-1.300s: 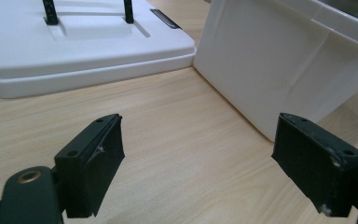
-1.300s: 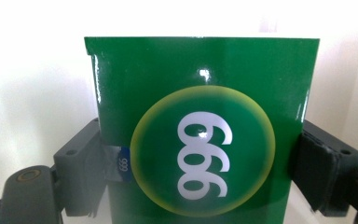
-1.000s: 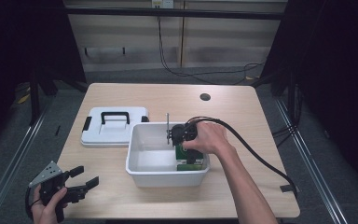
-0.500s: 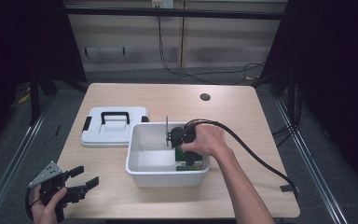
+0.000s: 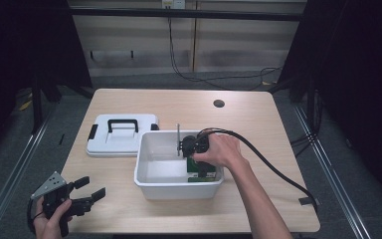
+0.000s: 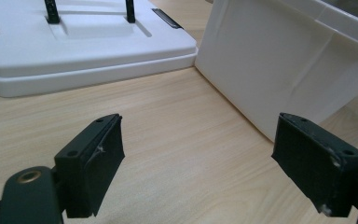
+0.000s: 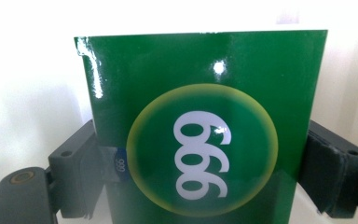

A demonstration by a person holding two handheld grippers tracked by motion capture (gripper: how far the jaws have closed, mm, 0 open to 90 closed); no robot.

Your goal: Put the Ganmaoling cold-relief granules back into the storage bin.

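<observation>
A glossy green box (image 7: pixel 205 70) with "999" in a yellow-ringed circle sits between my right gripper's (image 7: pixel 200 154) jaws, which press on both its sides. In the high view that gripper (image 5: pixel 198 164) reaches down into the white bin (image 5: pixel 179 186) at mid-table, with the green box (image 5: pixel 202 174) at the bin's right end. My left gripper (image 5: pixel 93 186) is held at the table's front left corner, open and with nothing between its jaws. In the left gripper view it (image 6: pixel 205 154) hovers low over bare wood, facing the bin's outer wall (image 6: pixel 279 70).
A white lid (image 5: pixel 122 134) with a black handle lies flat just left of the bin; the lid (image 6: pixel 74 46) is also ahead of the left gripper. A black cable (image 5: pixel 268 164) trails from the right gripper over the table's right side. A round hole (image 5: pixel 219 103) marks the far edge.
The right hand with the green box has shifted only slightly inside the bin. The left gripper has stayed where it was, still open.
</observation>
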